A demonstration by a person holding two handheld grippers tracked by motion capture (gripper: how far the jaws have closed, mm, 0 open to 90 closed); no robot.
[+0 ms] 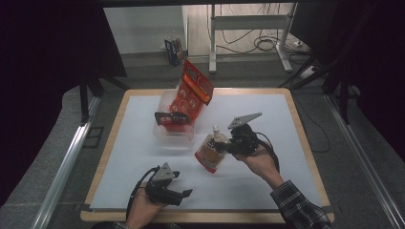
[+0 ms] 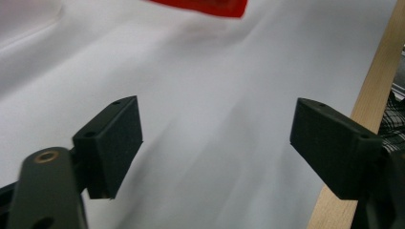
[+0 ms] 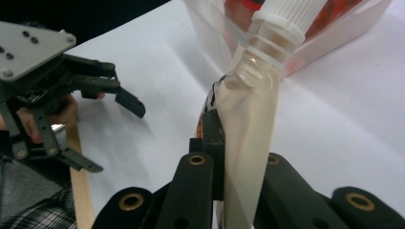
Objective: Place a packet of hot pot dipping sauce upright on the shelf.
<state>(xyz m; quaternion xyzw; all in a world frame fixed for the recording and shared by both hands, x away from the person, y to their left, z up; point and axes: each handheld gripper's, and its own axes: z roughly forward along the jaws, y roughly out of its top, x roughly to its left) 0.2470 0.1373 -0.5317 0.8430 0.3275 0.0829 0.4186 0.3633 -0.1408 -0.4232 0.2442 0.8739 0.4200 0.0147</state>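
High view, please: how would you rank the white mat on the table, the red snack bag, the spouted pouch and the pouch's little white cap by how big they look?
1. white mat, by far the largest.
2. red snack bag, standing in the clear tub.
3. spouted pouch, clamped in the right gripper; it looks somewhat smaller than the bag, though lifted nearer the camera.
4. white cap, smallest.

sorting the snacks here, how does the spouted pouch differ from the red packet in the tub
The spouted pouch is pale with a white screw cap; the red packet is red with no cap. The pouch is clamped in the right tool and lifted off the white table; the packet leans upright in the clear tub, untouched. The packet looks larger. Both are soft, flexible packs.
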